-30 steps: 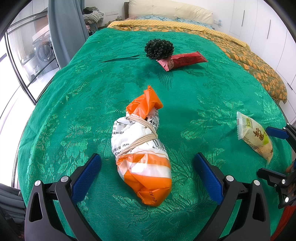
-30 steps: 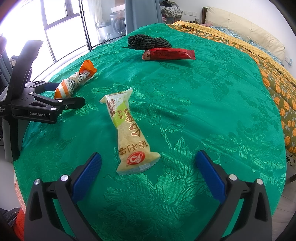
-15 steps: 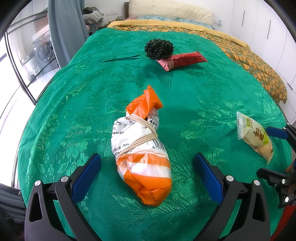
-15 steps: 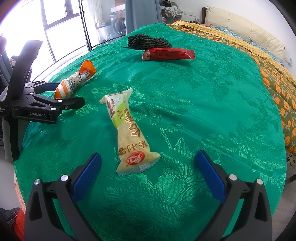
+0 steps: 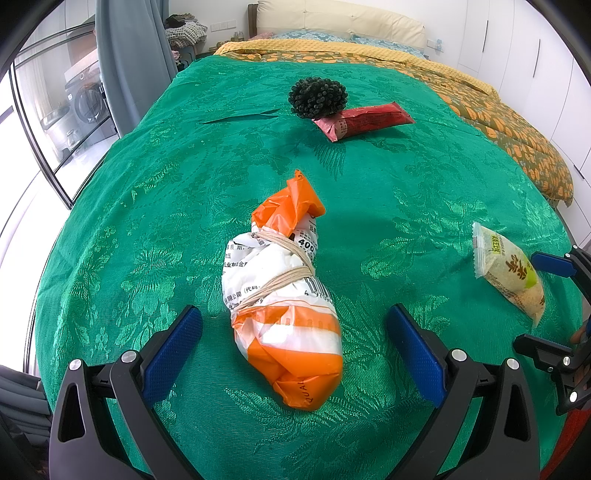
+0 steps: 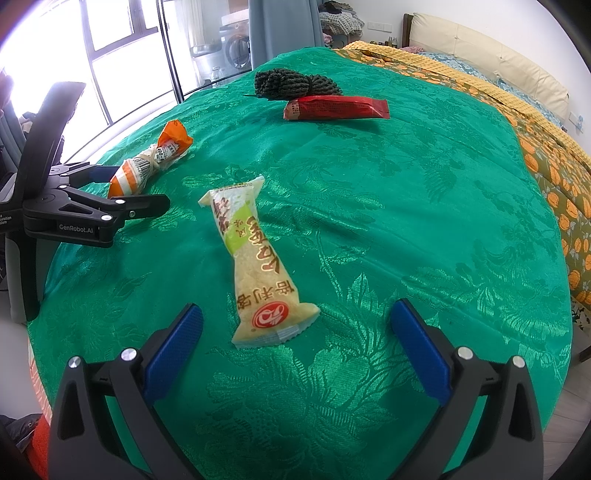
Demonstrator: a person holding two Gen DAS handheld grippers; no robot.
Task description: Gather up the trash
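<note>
— Left gripper (image 5: 293, 345)?
— Spread wide, blue pads (image 5: 173, 354) on either side of the orange-and-white bag (image 5: 286, 306), not touching it. Nothing held.

— And the bag itself?
— Lying lengthwise on the green bedspread (image 5: 147, 206), near its front edge, toward the left. Bound round the middle with tan string (image 5: 280, 280); orange neck pointing away toward the headboard.

— Right gripper (image 6: 295, 343)?
— Also fully apart, empty. Hanging just above the near end of the pale yellow snack packet (image 6: 255, 258), which lies flat between the two fingers' line, clear of both pads.

— Where on the bed?
— Close to the front edge again, right of the bag and well apart from it. Seen in the left view at the far right (image 5: 509, 273), just beside the other tool's blue tip.

— Anything farther back?
— Red wrapper (image 5: 364, 120), flat on the spread around mid-bed, touching or nearly touching a dark spiky bundle (image 5: 317, 96) behind it; cannot tell which. Thin dark strip (image 5: 240, 117) off to the left of that bundle.

— Beyond the green cloth?
— Yellow-and-orange patterned quilt (image 5: 480, 110) along the right edge and up toward the cream headboard (image 5: 340, 18). Grey curtain (image 5: 129, 55) past the left edge.
</note>
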